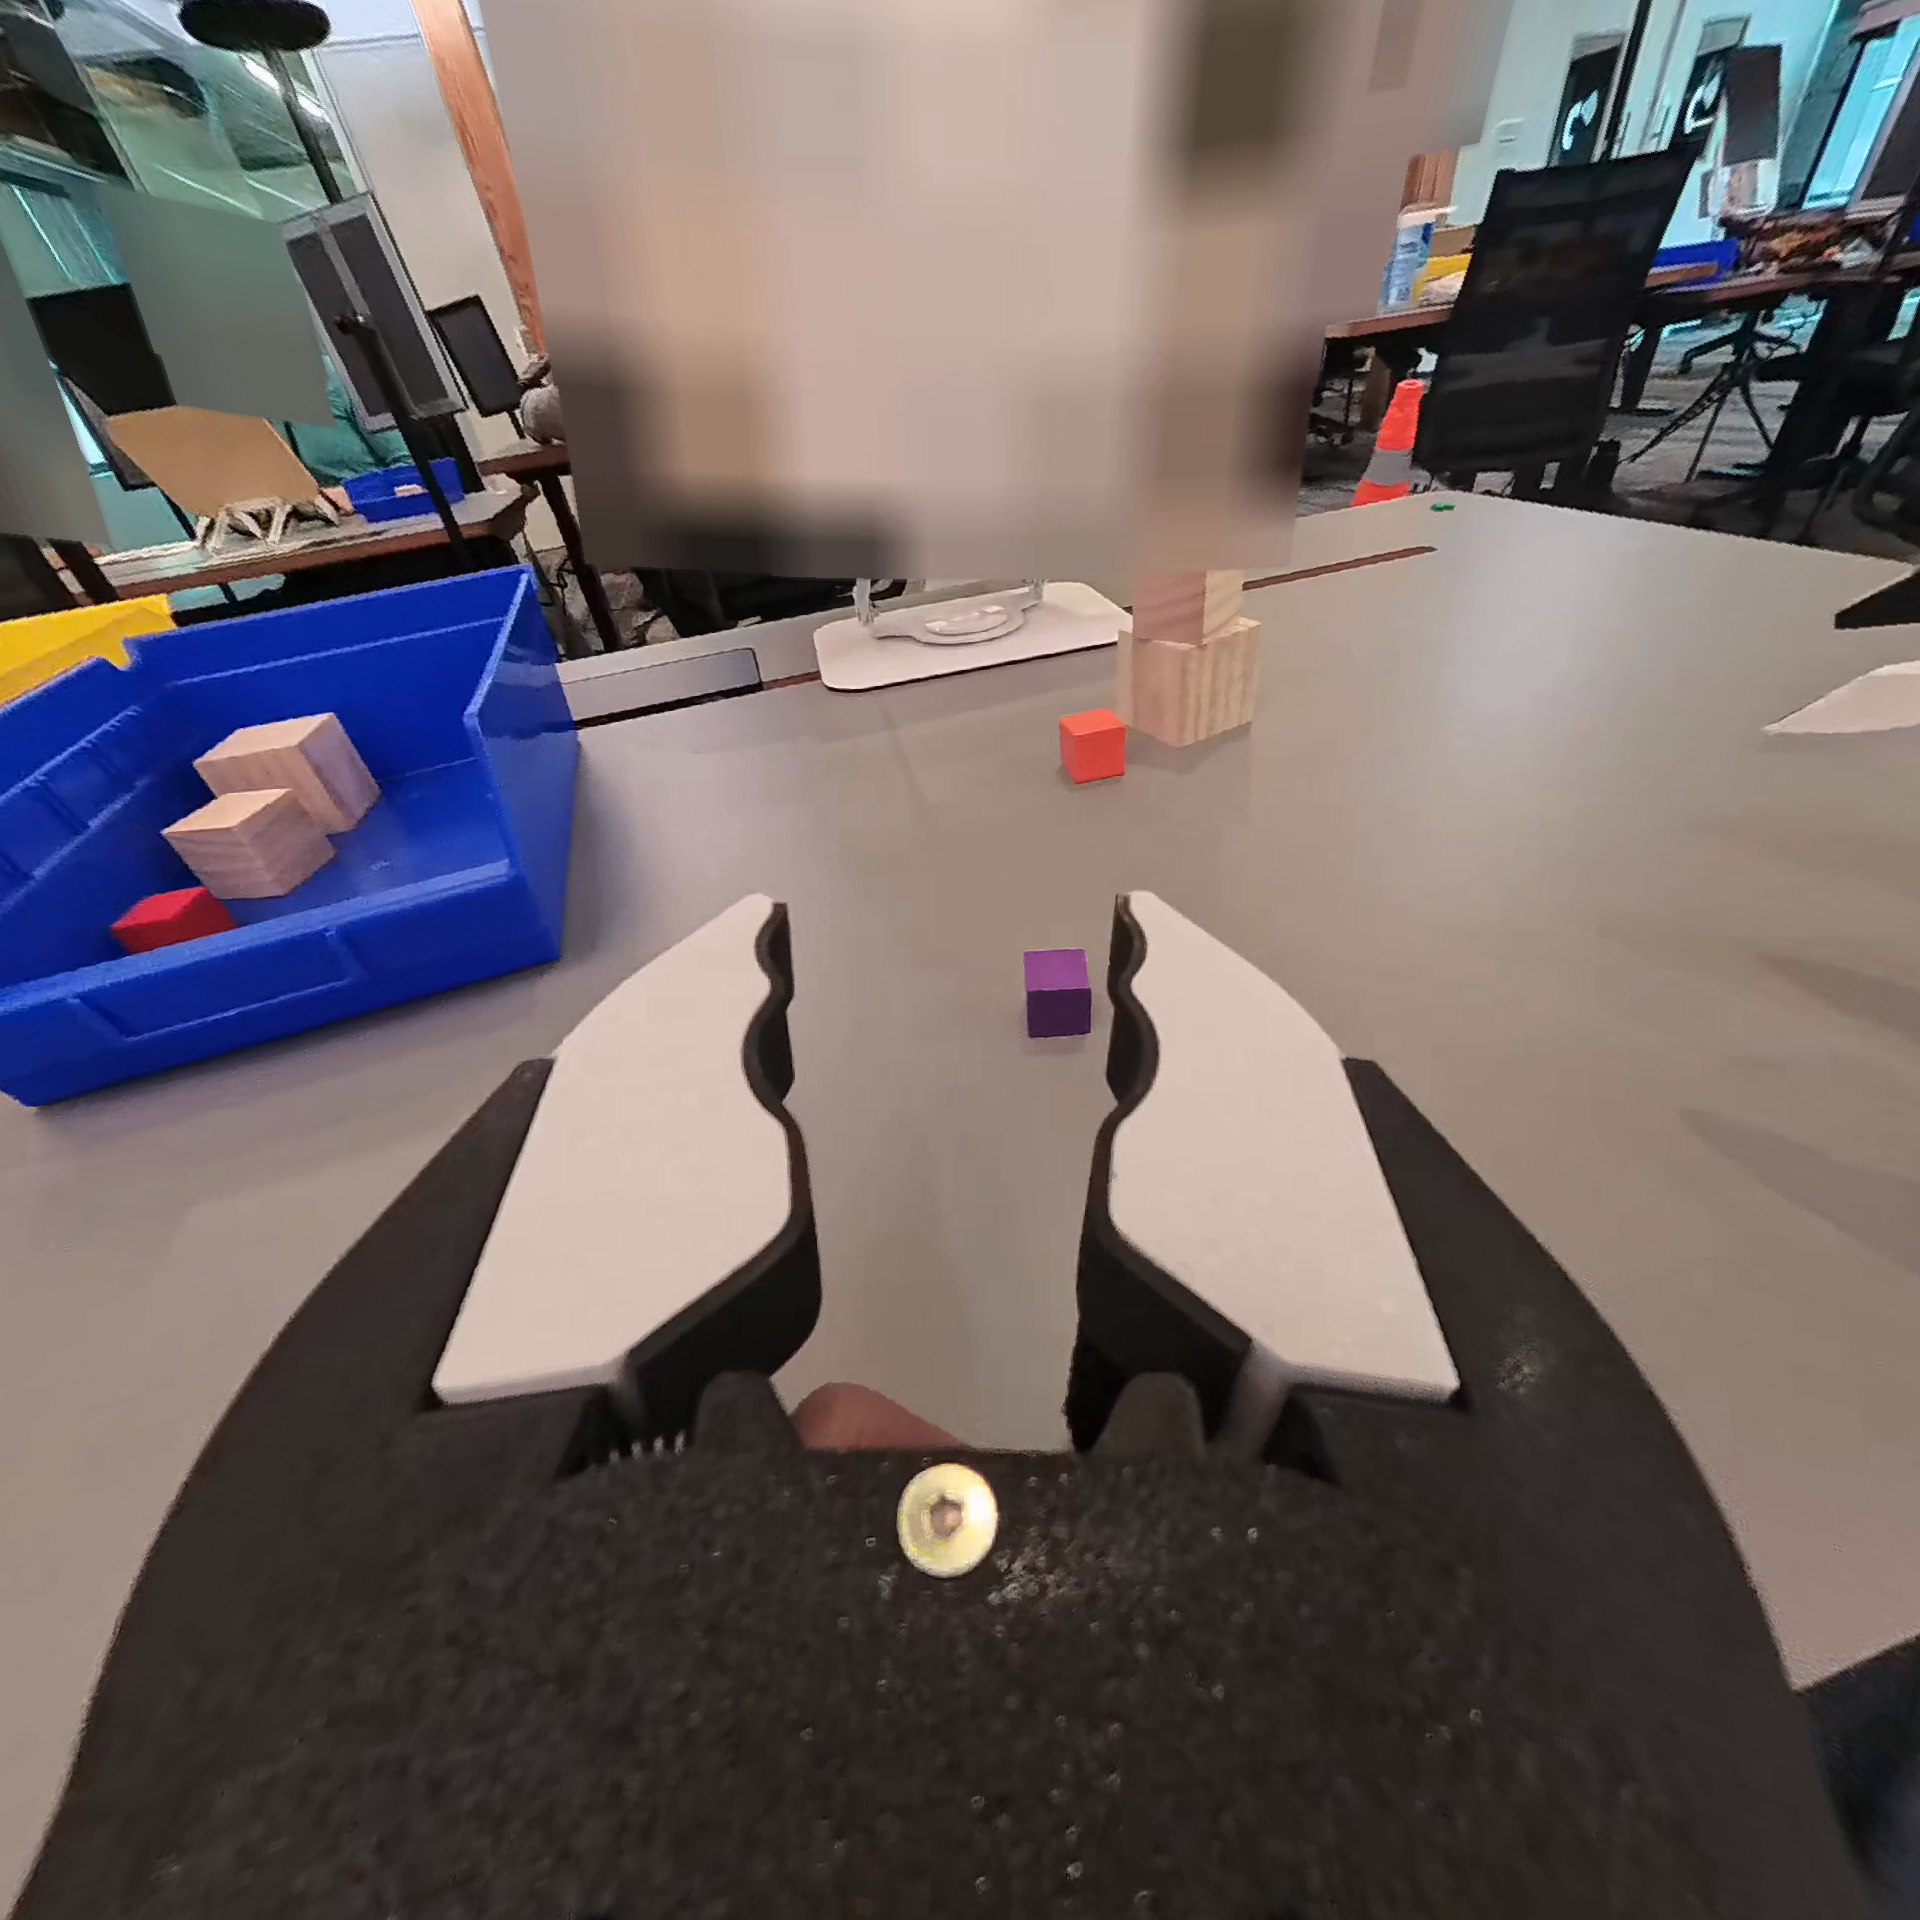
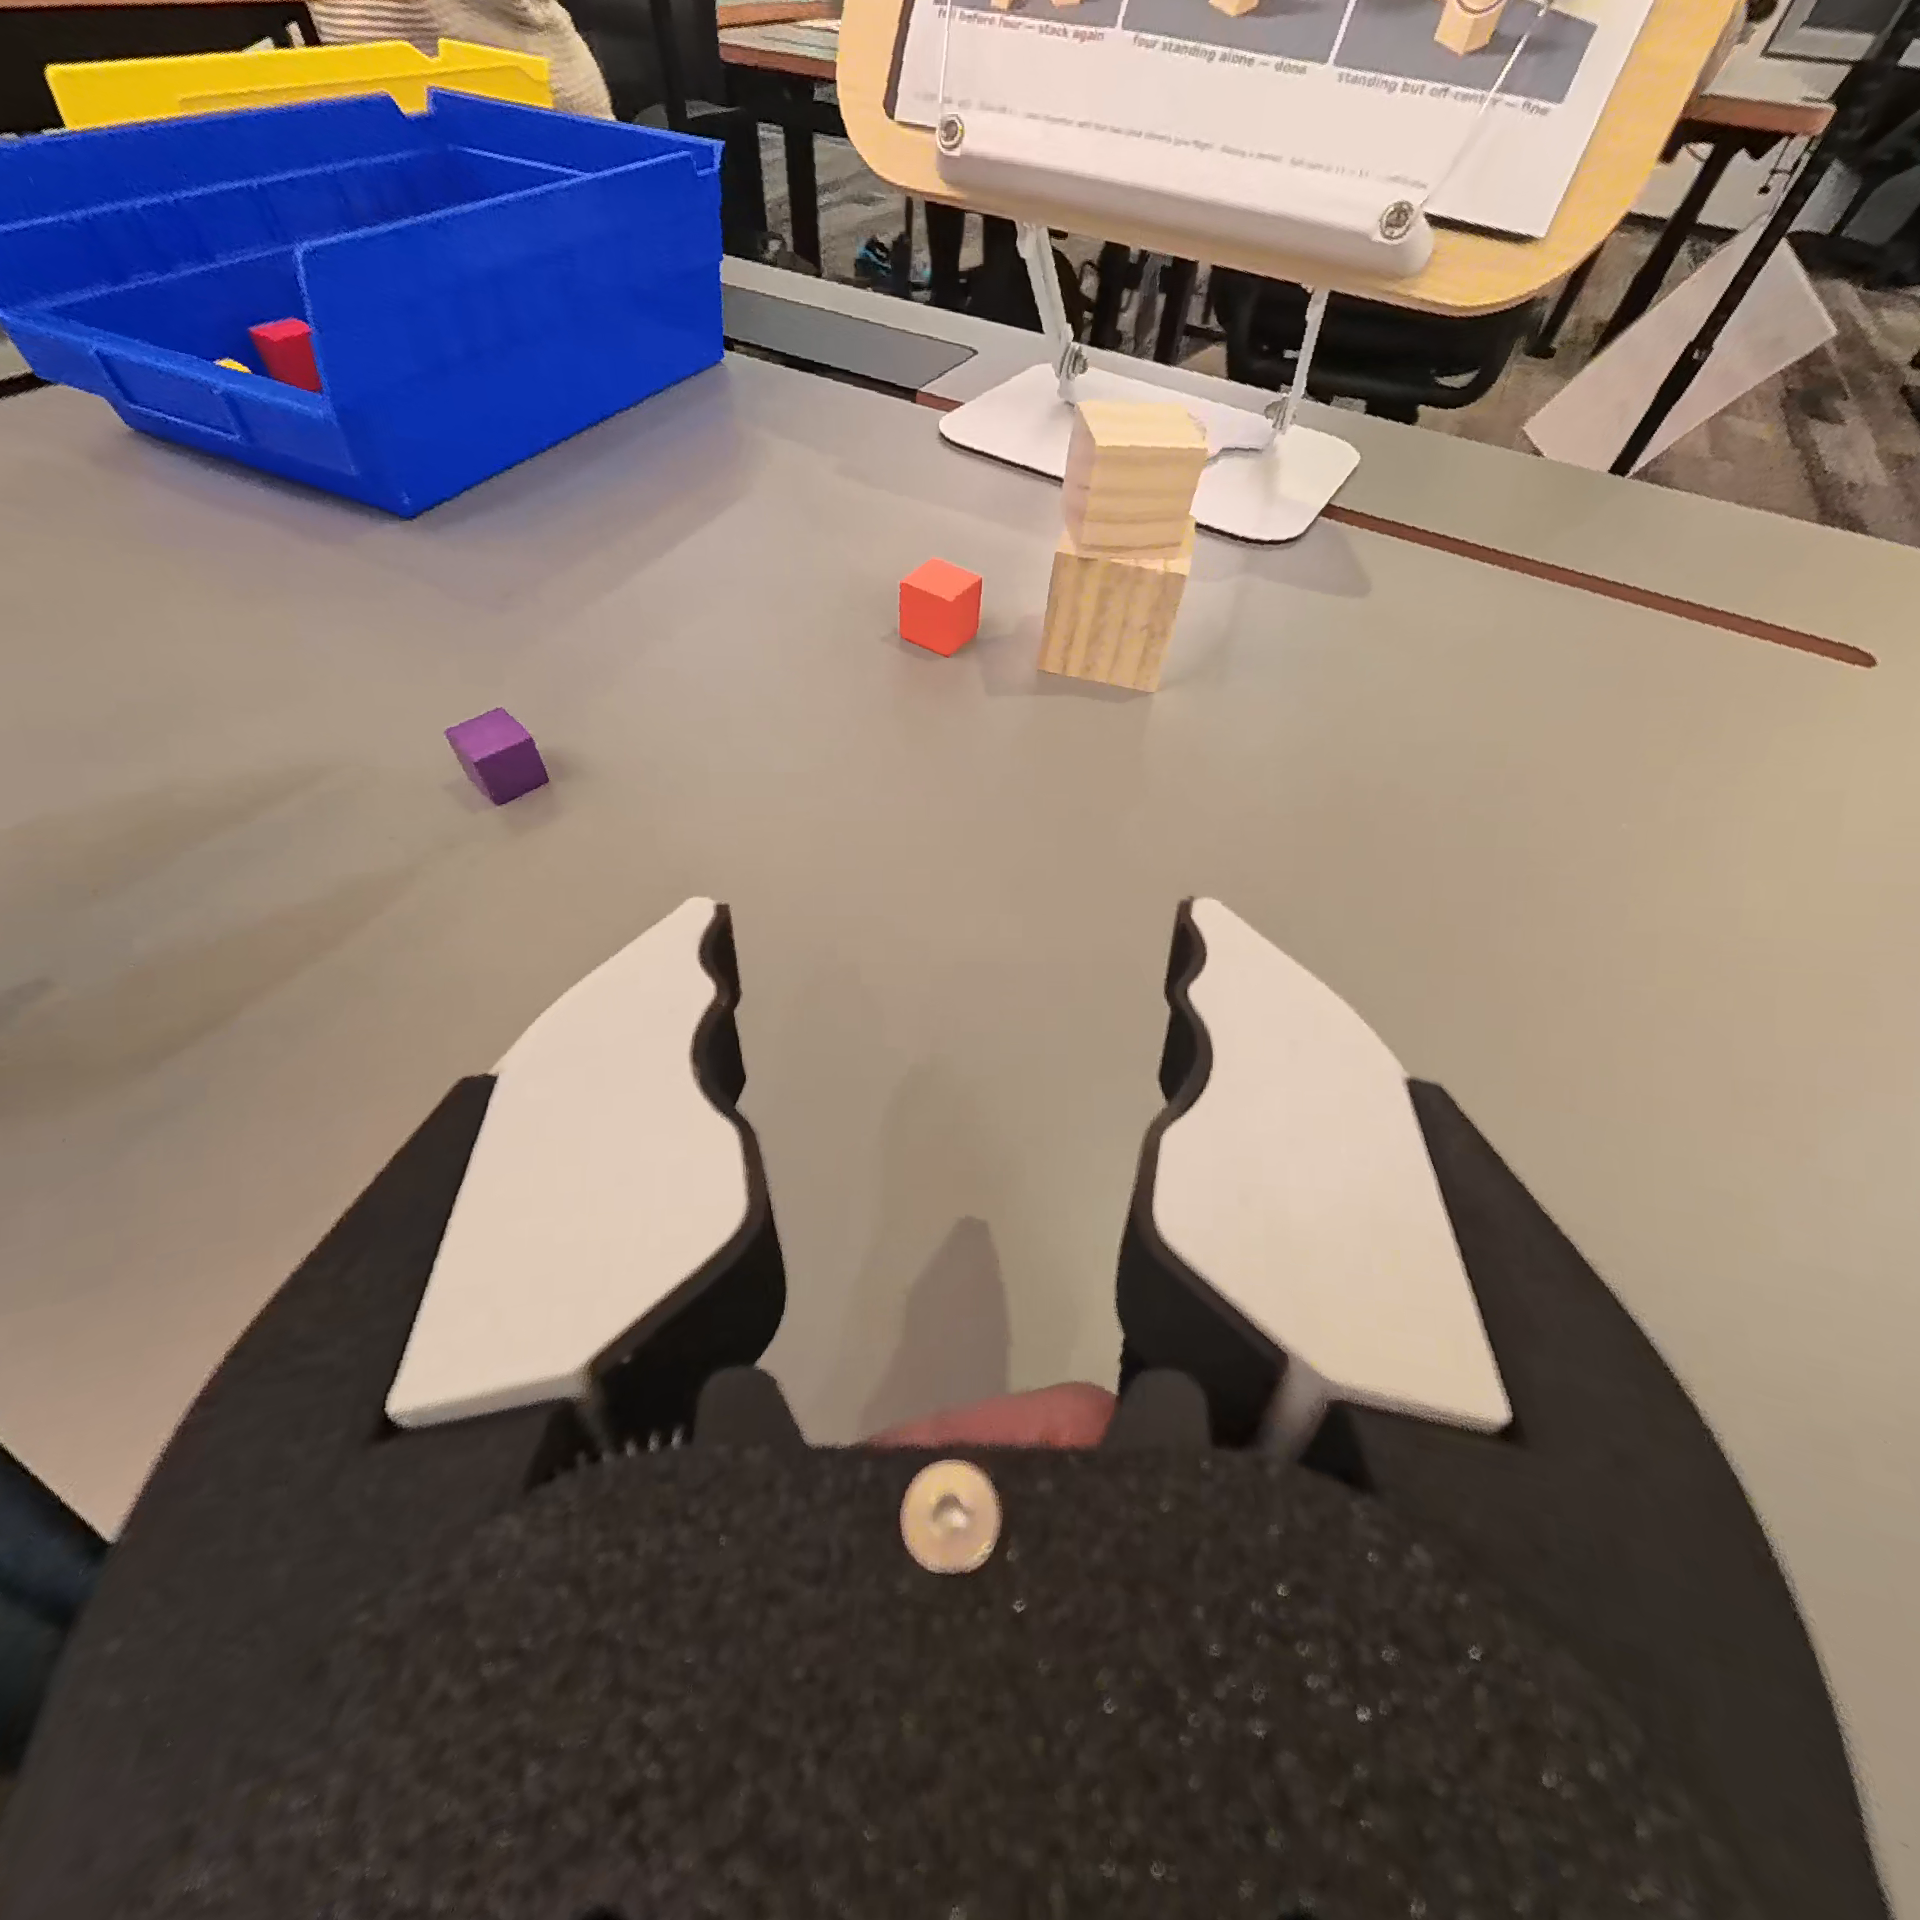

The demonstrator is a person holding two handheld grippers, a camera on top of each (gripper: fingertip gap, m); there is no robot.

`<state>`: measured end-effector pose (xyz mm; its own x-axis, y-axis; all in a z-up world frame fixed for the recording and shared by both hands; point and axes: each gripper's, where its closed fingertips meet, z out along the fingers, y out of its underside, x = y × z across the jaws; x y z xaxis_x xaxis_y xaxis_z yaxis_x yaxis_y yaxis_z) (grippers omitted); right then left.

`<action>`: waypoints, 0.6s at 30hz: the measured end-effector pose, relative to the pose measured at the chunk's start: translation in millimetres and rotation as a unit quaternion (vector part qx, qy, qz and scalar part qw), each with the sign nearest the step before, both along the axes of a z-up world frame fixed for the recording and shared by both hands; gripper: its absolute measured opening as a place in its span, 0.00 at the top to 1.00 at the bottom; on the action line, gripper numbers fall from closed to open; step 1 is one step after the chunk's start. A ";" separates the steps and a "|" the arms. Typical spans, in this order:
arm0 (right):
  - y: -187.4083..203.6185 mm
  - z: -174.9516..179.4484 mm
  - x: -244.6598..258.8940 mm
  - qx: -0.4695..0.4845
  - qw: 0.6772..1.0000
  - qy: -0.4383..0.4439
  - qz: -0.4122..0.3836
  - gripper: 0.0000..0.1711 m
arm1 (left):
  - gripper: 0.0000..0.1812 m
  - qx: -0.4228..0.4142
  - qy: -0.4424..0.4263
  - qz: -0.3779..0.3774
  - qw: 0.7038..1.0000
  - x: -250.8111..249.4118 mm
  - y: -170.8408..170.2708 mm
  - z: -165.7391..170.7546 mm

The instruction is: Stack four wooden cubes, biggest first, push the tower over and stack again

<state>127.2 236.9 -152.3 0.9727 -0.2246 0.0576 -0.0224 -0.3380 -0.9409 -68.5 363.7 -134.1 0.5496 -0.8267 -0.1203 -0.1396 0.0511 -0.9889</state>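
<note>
On the tabletop (image 2: 1351, 935), at 12 o'clock from the right hand-held gripper (image 2: 951, 925), two pale wooden cubes are stacked: lower cube (image 2: 1114, 621), upper cube (image 2: 1135, 476) sitting slightly twisted on it. Orange cube (image 2: 940, 607) sits just beside the stack at 9 o'clock; purple cube (image 2: 498, 755) lies further off at 10 o'clock, and just past the left hand-held gripper (image 1: 948, 914), by its right fingertip. Both grippers spread, holding nothing. My read: stack half built; orange goes on next, purple last. Placement needs centring, given the twisted top. Blue bin (image 2: 499, 416) at 10 o'clock holds spare blocks. Sheet on the stand (image 2: 1247, 125) carries print; no brands visible.
</note>
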 end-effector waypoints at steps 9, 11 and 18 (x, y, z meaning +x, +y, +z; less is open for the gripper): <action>-2.9 2.6 6.0 -0.002 1.000 -0.008 -0.007 0.55 | 0.69 0.018 0.002 -0.003 1.000 4.0 1.8 1.6; -2.9 1.7 6.2 -0.004 1.000 -0.014 -0.008 0.55 | 0.69 0.023 0.006 -0.006 1.000 5.4 0.7 1.1; -0.7 -3.9 3.3 -0.015 1.000 -0.026 -0.006 0.55 | 0.69 0.024 0.014 -0.014 1.000 7.7 -2.1 -0.5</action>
